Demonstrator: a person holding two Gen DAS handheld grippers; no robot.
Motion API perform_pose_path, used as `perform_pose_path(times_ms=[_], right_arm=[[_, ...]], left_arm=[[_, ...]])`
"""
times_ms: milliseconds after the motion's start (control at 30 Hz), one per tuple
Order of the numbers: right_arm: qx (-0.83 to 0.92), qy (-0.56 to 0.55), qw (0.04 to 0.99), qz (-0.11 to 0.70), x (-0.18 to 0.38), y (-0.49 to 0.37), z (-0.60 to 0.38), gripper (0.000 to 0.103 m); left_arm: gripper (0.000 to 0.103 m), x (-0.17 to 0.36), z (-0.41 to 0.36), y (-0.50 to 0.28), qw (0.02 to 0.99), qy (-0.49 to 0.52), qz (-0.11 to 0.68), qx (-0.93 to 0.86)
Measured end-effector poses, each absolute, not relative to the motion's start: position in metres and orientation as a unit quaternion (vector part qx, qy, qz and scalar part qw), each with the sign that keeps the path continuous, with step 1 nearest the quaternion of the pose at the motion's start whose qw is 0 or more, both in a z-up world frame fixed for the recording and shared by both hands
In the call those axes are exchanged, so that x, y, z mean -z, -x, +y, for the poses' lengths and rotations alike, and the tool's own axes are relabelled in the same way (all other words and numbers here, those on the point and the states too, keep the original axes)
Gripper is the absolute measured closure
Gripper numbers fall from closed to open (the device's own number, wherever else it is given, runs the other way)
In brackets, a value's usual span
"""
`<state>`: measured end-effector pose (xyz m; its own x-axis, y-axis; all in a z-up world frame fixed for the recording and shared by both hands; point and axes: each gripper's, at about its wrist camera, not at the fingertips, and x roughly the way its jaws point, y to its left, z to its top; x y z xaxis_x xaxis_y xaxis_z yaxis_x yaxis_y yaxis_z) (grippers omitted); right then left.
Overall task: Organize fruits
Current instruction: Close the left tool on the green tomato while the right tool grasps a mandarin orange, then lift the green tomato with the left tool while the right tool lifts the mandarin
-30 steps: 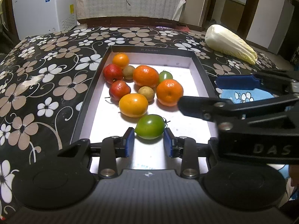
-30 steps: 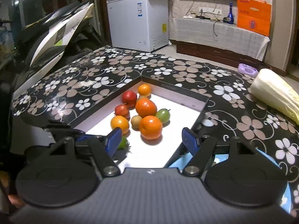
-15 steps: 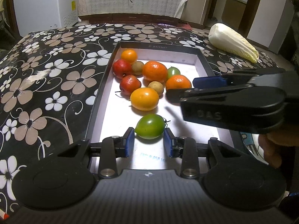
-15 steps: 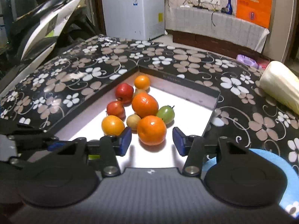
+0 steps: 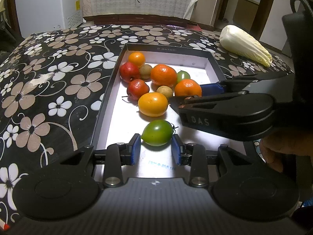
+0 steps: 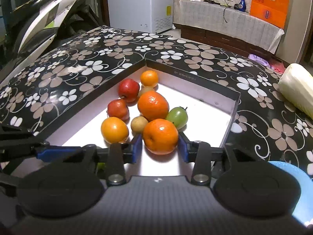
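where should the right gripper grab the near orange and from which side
Grip the near orange across its widest middle, coming from the near open side, as the right gripper does: its jaws have just been closing and its pads now flank that middle. Round and smooth, it would slip from a grip higher up. A green tomato and a small brown fruit crowd its far side.

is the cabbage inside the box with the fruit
No, the napa cabbage lies on the flowered tablecloth outside the box, beyond its far right corner.
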<state>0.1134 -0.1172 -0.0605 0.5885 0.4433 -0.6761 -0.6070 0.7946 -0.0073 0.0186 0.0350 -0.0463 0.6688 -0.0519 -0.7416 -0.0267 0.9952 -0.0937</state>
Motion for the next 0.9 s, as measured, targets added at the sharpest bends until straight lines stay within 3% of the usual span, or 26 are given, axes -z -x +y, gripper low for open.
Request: perform_pose_path(times_ms=[900], right_arm=[[-0.333,0.095,0.881,0.322,0.033,-0.087,-0.136,0.063]], left_arm=[[0.063,0.042,0.034,-0.020,0.914,0.041,0.404,0.000]])
